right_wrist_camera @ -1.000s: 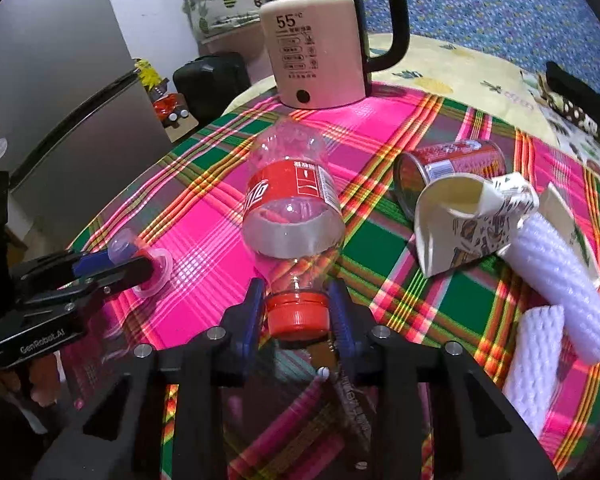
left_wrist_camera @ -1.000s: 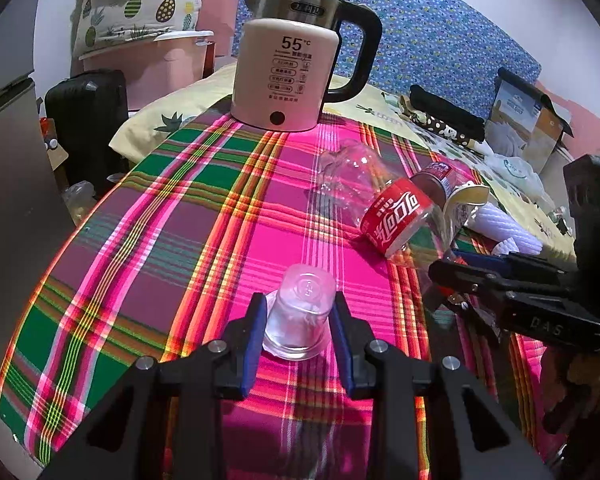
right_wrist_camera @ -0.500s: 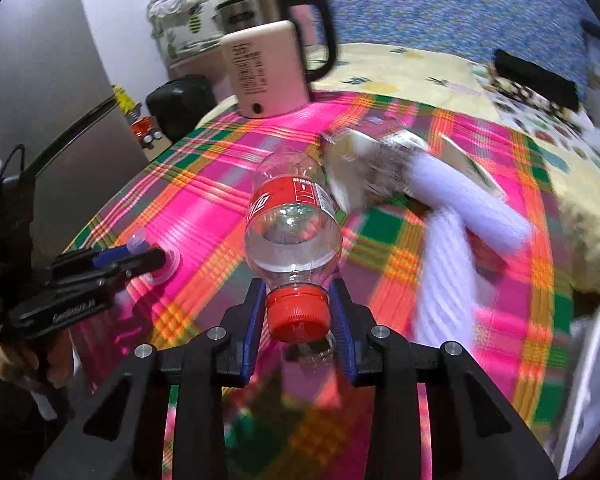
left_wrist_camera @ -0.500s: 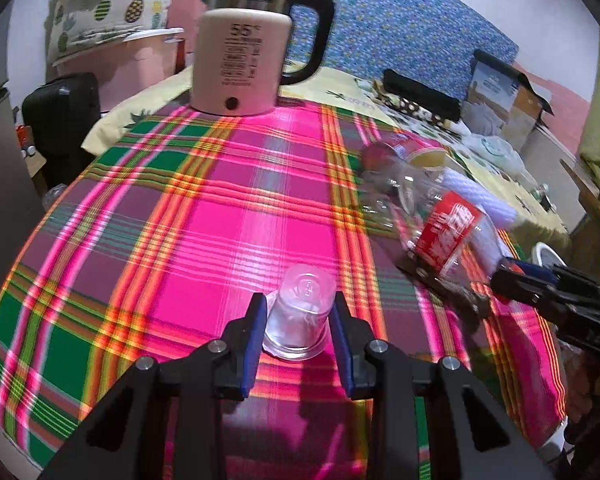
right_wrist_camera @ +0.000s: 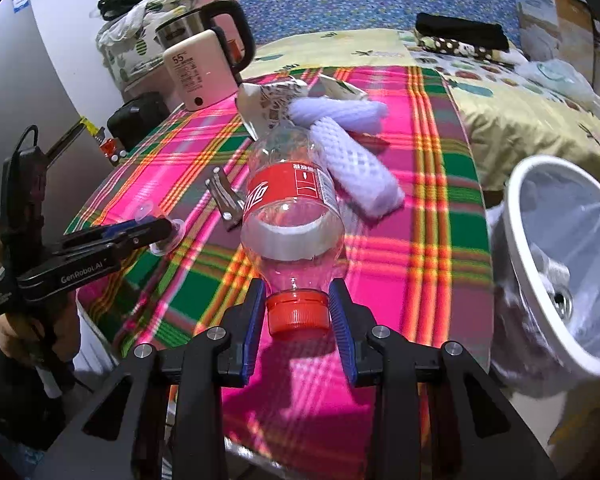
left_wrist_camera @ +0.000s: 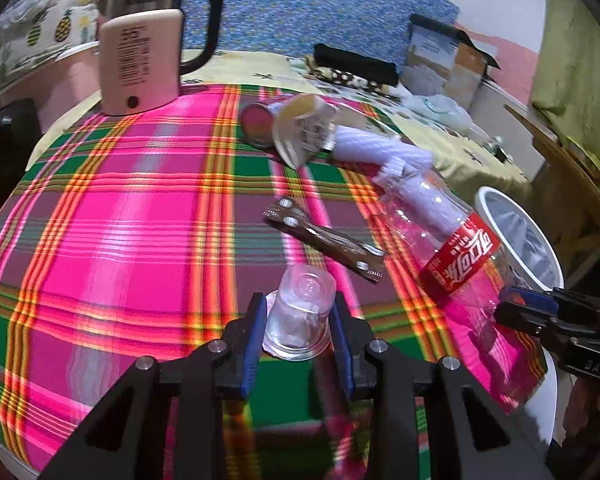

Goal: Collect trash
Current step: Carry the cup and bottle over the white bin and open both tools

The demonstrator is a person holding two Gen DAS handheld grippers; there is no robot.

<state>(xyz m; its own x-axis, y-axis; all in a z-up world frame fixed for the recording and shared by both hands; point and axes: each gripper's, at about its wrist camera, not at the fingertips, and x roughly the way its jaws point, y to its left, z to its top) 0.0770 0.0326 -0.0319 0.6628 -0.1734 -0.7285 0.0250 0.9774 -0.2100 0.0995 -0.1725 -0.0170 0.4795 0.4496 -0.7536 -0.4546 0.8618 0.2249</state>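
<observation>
My left gripper is shut on a clear plastic cup, held upside down above the plaid tablecloth. My right gripper is shut on the red cap of an empty cola bottle, which points away from me over the table's right side. In the left wrist view the bottle hangs beside the white bin, with the right gripper behind it. The right wrist view shows the left gripper with its cup at the left.
The white bin, lined with clear plastic, stands off the table's right edge. On the cloth lie a brown wrapper, a red can, a crushed paper cup and white foam nets. A kettle stands at the back.
Both grippers have swung right across the table with the cup and the bottle. The white bin has come into view, and the brown wrapper now lies uncovered.
</observation>
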